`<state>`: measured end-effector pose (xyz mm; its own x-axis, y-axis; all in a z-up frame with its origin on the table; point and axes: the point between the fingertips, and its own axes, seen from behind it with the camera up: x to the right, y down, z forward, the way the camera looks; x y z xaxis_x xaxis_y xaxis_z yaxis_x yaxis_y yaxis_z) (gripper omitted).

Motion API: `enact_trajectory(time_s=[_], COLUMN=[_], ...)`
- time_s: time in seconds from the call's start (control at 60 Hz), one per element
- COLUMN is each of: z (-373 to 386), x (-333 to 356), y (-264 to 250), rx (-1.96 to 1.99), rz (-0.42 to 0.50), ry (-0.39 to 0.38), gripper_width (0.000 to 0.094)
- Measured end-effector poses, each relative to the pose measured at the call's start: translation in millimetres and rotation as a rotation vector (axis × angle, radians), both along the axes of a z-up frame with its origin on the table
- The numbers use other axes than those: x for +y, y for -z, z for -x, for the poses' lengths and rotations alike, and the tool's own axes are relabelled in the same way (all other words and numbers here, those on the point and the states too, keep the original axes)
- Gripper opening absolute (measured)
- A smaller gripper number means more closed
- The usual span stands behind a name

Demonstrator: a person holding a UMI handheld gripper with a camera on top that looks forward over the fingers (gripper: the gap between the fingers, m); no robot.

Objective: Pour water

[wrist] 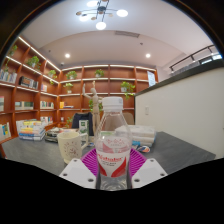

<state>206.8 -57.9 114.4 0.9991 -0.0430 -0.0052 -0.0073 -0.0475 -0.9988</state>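
My gripper holds a clear plastic water bottle upright between its two fingers. The bottle has a white cap and a red and white label. Both purple pads press on the bottle's sides at label height. The bottle is lifted above the grey table. A pale cup stands on the table just beyond the fingers, to the left of the bottle.
A dark container stands behind the cup. A stack of books lies on the table's far left. A white box lies to the right of the bottle. Wooden shelves with plants line the far walls.
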Motion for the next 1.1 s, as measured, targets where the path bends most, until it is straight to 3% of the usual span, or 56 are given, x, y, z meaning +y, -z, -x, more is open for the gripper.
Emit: enact_trajectory(time_s=[0.217,0.483,0.783,1.1], z=[-1.3,-21.4,25.1,63.6], x=[8.5,64.6,129.5,150.1], y=[-3.1,-42.1,-76.5,-102.0], rx=[-0.110,-0.770,-1.546,-2.215], rz=[0.034,0.087,0.015,-0.090], ry=[0.004,0.055,0.025,0.037], gripper_width=[0.0381,0.0380,0.0383,0.0384])
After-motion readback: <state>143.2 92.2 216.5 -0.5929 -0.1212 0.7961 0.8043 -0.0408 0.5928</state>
